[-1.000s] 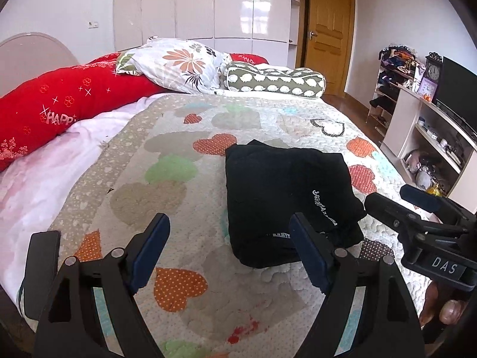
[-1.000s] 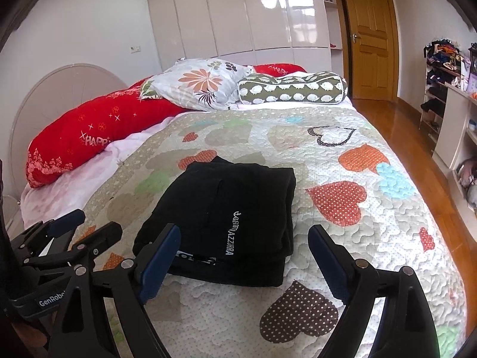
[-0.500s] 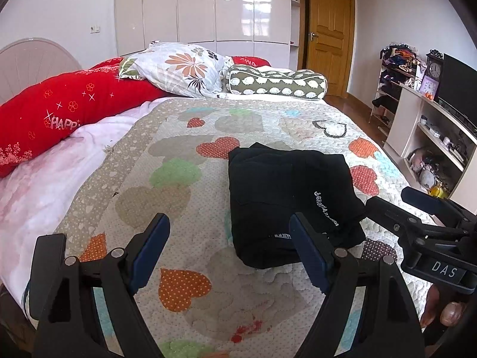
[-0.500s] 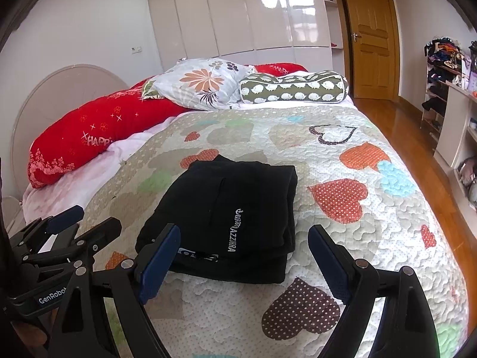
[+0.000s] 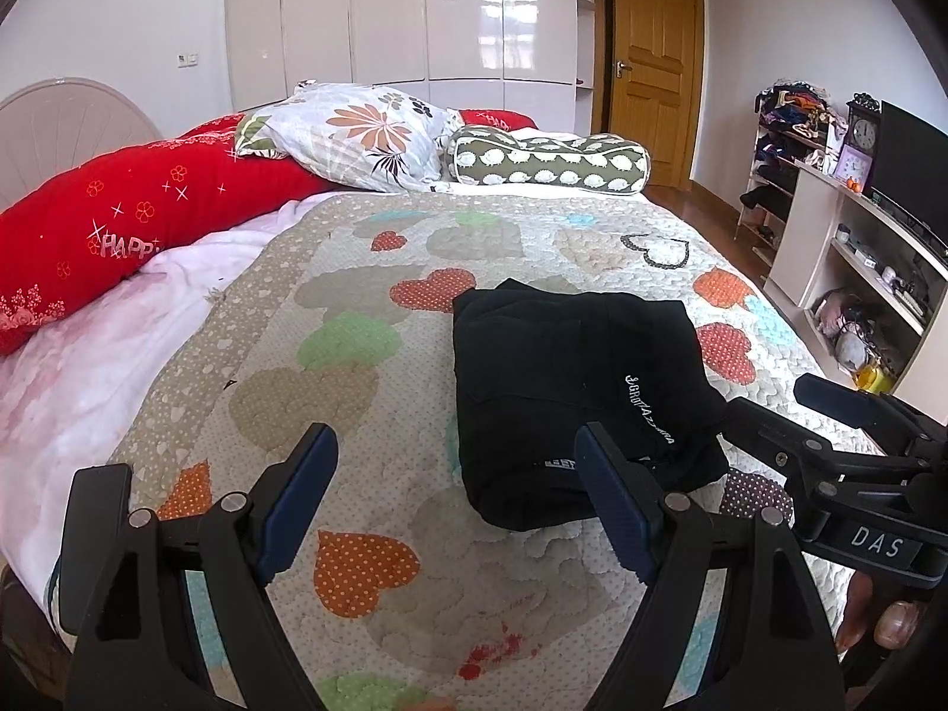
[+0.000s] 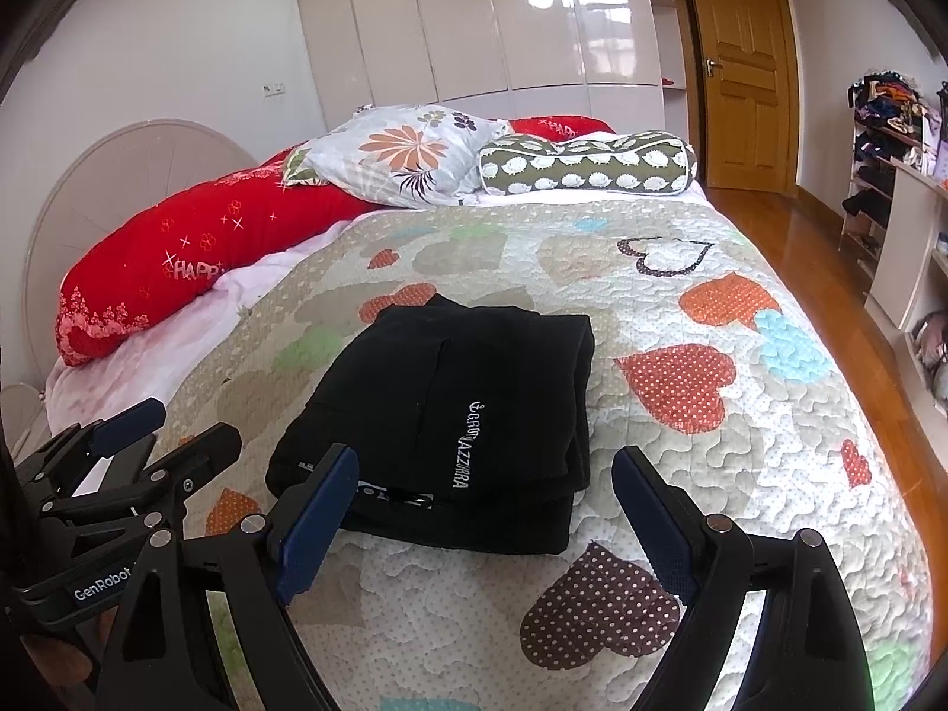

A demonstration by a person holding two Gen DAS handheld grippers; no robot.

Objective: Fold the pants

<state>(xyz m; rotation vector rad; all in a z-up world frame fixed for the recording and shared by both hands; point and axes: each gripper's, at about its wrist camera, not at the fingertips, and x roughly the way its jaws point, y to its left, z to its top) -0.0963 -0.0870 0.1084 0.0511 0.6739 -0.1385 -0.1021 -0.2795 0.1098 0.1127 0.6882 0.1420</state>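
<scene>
The black pants (image 6: 450, 420) lie folded into a compact stack on the bed's quilt (image 6: 681, 308); nothing has shifted over the last second, both left gripper (image 5: 456, 503) and right gripper (image 6: 486, 527) hover near, wide open and empty, so folding looks finished

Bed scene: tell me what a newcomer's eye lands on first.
The black pants, folded into a compact stack, lie mid-bed on the heart-patterned quilt. Behind them a long red pillow runs along the headboard side. Both the left gripper and right gripper hang open in the foreground, holding nothing.
</scene>
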